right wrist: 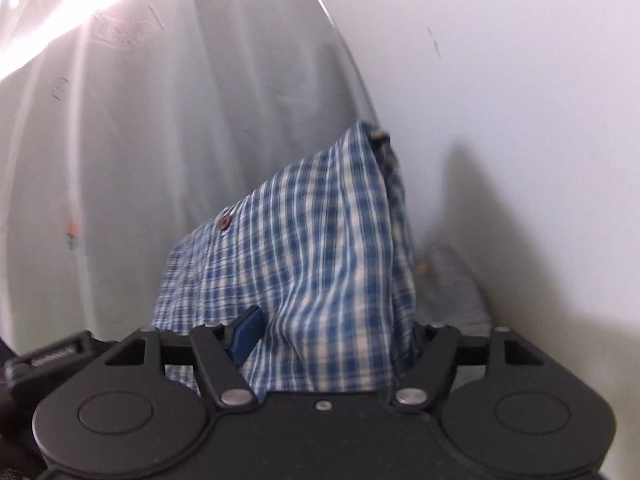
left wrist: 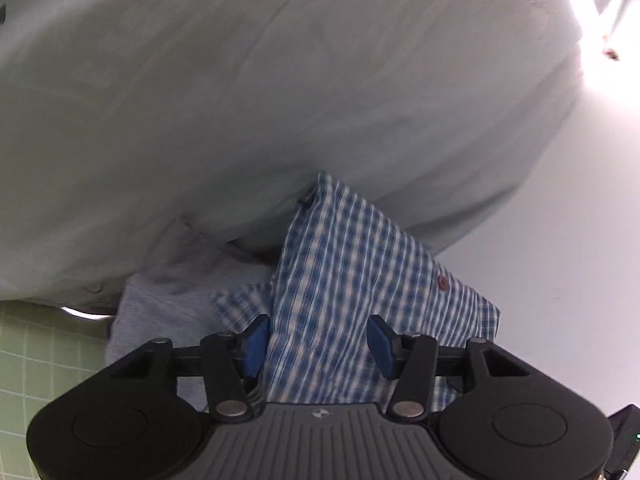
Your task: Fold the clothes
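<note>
Item: blue-and-white plaid shirt (left wrist: 352,280), buttoned, one reddish button (left wrist: 442,281) visible — draped in front of both cameras, its cloth running between each pair of blue pads. Left gripper (left wrist: 318,346): jaws spread, right pad clear of the fabric, left pad at the cloth's edge, no pinch evident. Right gripper (right wrist: 332,336): jaws spread wide; shirt bulges between them, right pad hidden behind the fold. Behind the shirt: large pale grey sheet (left wrist: 260,100), a grey garment (left wrist: 168,288) at left, green gridded mat (left wrist: 40,360), white wall (right wrist: 520,80).
</note>
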A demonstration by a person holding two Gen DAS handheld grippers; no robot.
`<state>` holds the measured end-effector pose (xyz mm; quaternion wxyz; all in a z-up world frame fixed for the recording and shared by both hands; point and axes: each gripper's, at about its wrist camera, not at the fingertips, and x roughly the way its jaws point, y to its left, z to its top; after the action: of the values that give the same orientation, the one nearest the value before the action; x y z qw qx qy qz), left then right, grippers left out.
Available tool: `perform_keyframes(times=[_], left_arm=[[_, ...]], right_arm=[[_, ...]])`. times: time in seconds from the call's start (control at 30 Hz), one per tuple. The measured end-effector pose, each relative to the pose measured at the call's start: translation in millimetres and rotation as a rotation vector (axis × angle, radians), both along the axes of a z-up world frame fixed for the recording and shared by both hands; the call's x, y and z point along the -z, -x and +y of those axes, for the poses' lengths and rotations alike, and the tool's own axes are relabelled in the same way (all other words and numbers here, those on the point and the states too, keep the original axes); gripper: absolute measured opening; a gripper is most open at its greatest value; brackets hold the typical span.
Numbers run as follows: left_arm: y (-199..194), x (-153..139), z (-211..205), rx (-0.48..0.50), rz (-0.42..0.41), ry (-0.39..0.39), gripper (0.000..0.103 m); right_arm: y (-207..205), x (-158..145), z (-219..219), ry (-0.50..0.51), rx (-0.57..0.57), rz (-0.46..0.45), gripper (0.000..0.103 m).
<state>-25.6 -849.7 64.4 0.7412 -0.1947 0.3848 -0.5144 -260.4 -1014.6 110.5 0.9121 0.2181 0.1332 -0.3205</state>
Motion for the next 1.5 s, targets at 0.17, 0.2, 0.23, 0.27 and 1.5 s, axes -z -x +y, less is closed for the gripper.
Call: perform_keyframes(times=[0.17,0.2,0.23,0.27,1.5], left_arm=[[-7,28,-16,-0.024,-0.033,-0.093,0.053],[-6,30,-18,-0.027,-0.044,-0.099,0.054],[-5,33,-20,-0.031,-0.056,-0.106,0.054],[-7,34,-24,-0.036,-0.061,-0.11,0.054],[148,-1,142,-0.113,-0.444,-0.32,0.103]], right_arm=[[-25,17,31,0.378,0.218,0.14,0.076],[-28,17,44,0.475,0.239,0.141,0.076],[-35,17,53,0.544,0.2,0.13,0.075],[-42,17,61,0.61,0.16,0.118,0.074],[97,49,153,0.289,0.155,0.173,0.102]])
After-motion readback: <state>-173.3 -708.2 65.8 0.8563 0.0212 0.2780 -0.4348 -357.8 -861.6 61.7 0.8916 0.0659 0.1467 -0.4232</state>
